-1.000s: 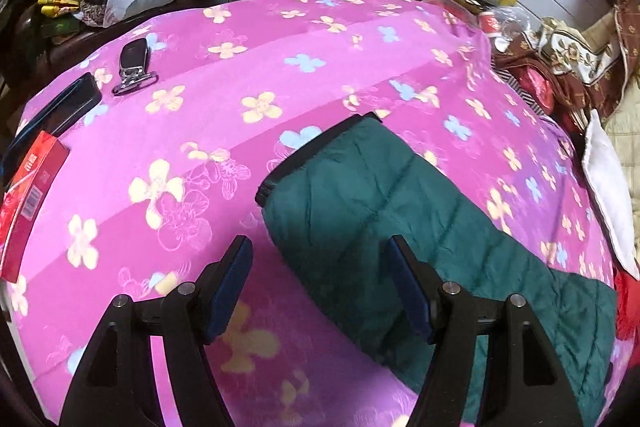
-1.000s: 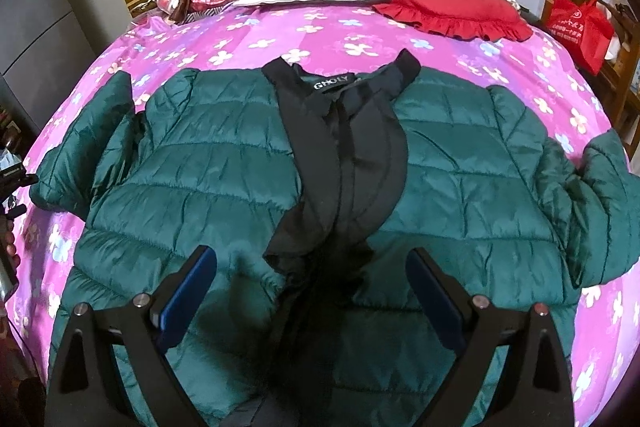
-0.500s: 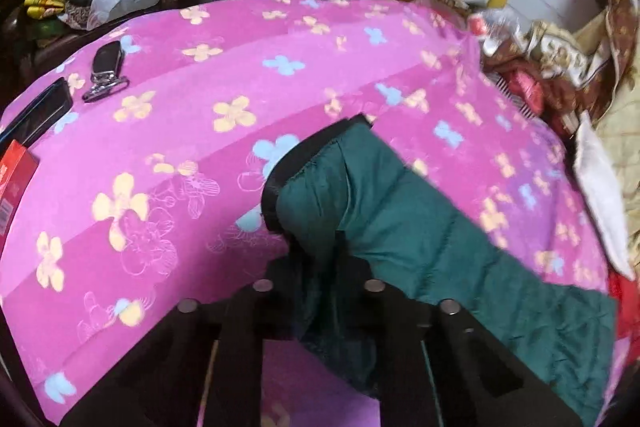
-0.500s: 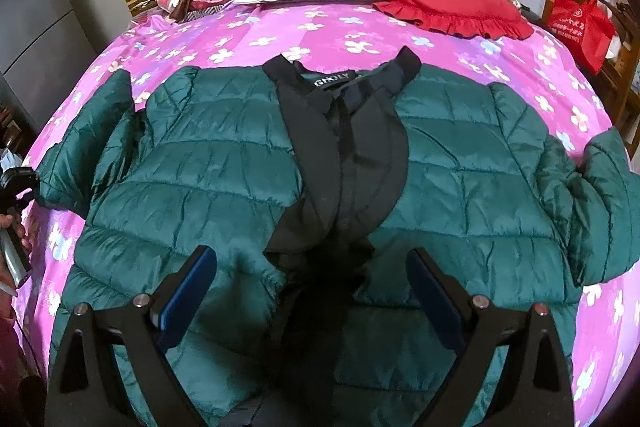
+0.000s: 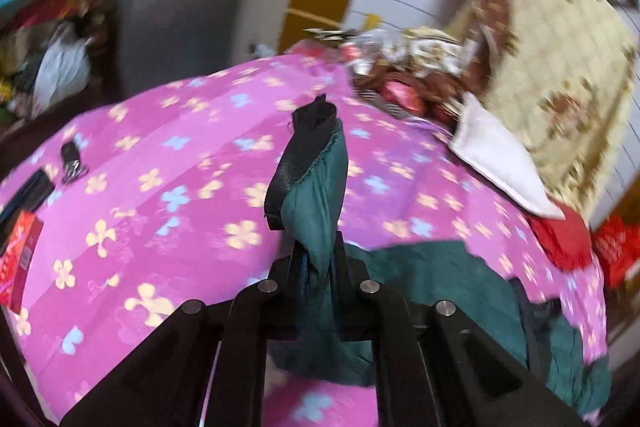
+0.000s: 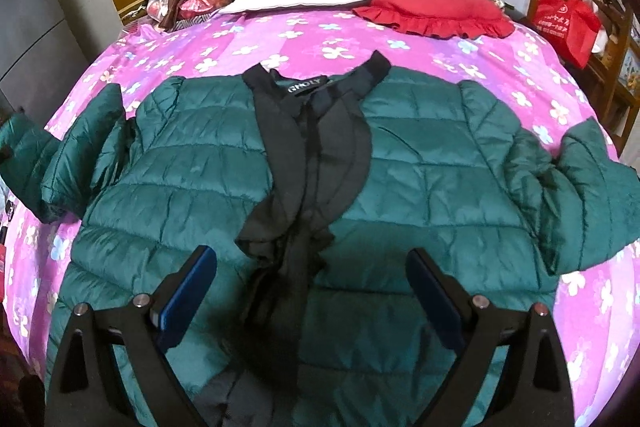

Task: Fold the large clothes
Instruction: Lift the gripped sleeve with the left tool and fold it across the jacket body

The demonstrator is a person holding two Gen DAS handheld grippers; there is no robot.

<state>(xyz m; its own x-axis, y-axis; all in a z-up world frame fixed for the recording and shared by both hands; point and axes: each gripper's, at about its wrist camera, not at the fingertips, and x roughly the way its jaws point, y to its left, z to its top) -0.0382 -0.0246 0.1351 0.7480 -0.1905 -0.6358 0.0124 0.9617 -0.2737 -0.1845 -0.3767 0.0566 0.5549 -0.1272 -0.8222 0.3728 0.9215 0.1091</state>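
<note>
Green jacket (image 6: 400, 163) lies spread front-up on the pink floral bedspread (image 6: 320, 39). Left gripper (image 5: 320, 259) is clamped on the left sleeve (image 5: 316, 183), cuff lifted off the bed. Right gripper (image 6: 312, 283) hovers over the near hem, jaws spread.

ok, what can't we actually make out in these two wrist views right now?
- Left wrist: left gripper pads are buried in the sleeve; how deep the bite is stays hidden.
- Left wrist: motion blur; key fob and red box show no detail.
- Right wrist: jacket hem hidden behind the open right gripper and cut off by the bottom edge.
- Right wrist: collar label only partly readable.
</note>
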